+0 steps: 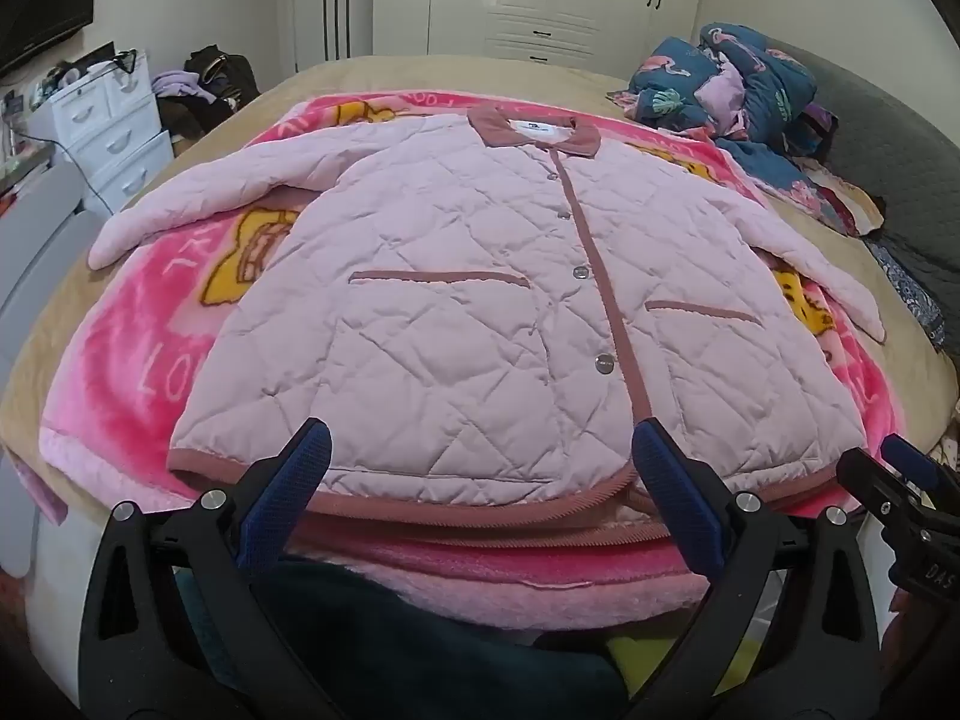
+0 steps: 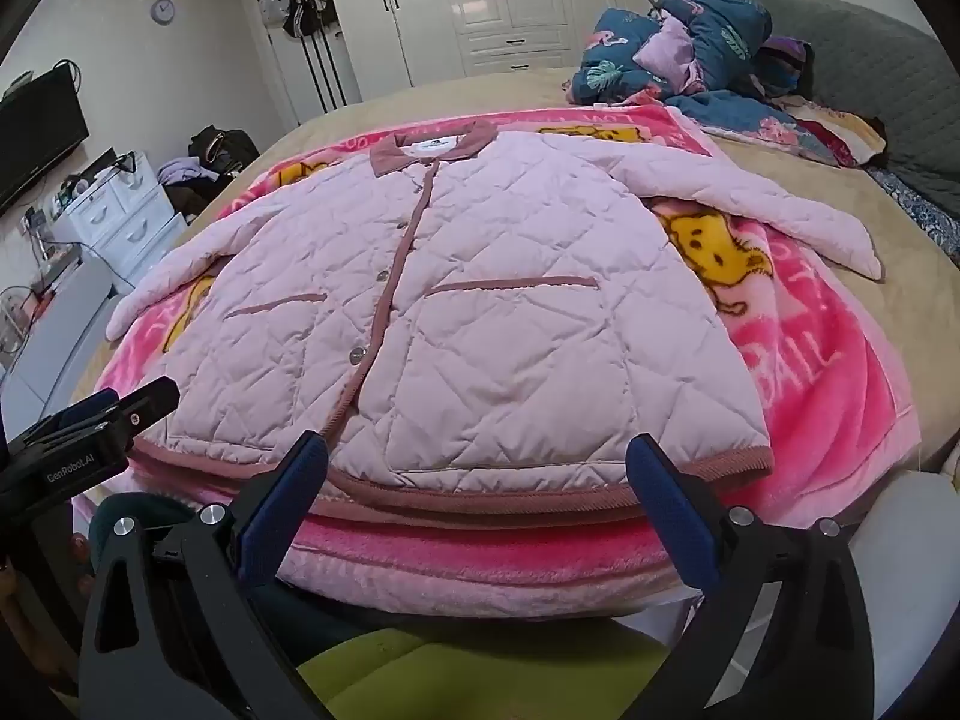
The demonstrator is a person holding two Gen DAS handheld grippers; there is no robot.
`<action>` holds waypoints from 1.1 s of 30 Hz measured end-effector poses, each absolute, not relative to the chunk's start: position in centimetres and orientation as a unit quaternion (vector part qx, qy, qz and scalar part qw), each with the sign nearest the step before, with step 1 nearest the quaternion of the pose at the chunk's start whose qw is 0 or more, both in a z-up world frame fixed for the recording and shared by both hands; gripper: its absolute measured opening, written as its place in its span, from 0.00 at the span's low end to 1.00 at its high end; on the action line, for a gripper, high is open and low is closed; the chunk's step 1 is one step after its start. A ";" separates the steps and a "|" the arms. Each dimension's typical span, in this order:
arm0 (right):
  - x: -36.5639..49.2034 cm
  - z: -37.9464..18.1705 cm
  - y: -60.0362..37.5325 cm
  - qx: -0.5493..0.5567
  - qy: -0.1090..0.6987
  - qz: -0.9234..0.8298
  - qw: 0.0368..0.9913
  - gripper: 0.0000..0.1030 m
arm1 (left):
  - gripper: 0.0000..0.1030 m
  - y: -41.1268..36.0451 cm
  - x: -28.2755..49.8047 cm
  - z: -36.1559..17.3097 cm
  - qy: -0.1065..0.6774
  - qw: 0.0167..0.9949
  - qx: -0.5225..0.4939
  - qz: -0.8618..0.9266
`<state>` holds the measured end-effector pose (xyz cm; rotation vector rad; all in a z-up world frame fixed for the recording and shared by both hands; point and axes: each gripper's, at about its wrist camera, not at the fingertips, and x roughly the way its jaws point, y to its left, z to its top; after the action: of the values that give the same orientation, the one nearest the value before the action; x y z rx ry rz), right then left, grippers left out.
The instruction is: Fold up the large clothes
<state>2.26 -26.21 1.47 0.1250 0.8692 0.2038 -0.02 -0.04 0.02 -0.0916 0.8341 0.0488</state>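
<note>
Left gripper point(image 1: 480, 450) and right gripper point(image 2: 477, 450) both gaped fully wide, gripped nothing, hung just over the jacket's point(image 1: 480, 300) hem. Lay spread flat, front up and buttoned, on a pink blanket point(image 1: 120, 360) across the bed point(image 2: 810, 192). Looked soft, puffy and light, likely springy when creased; best pinched at hem corners or sleeve ends. Ran lengthwise from hem nearby to collar point(image 1: 534, 132) far off, sleeves splayed outward

Both grippers look alike — the left gripper point(image 1: 480, 450) and right gripper point(image 2: 477, 450) have black arms, blue bumpy pads, shiny round screws — maybe some white lettering.
</note>
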 end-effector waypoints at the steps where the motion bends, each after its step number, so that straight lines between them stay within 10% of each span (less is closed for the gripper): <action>1: 2.3 1.5 -26.1 0.059 0.420 0.098 0.900 0.96 | 0.91 0.0 0.0 0.0 0.404 0.913 -0.046 0.024; 33: 1.6 2.2 -25.1 0.026 0.400 0.099 0.911 0.96 | 0.91 0.1 0.1 0.7 0.400 0.915 -0.047 0.024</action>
<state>1.57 -25.07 2.17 0.0540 0.8244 0.2042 0.10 0.11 0.70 -0.0957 0.8228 0.0495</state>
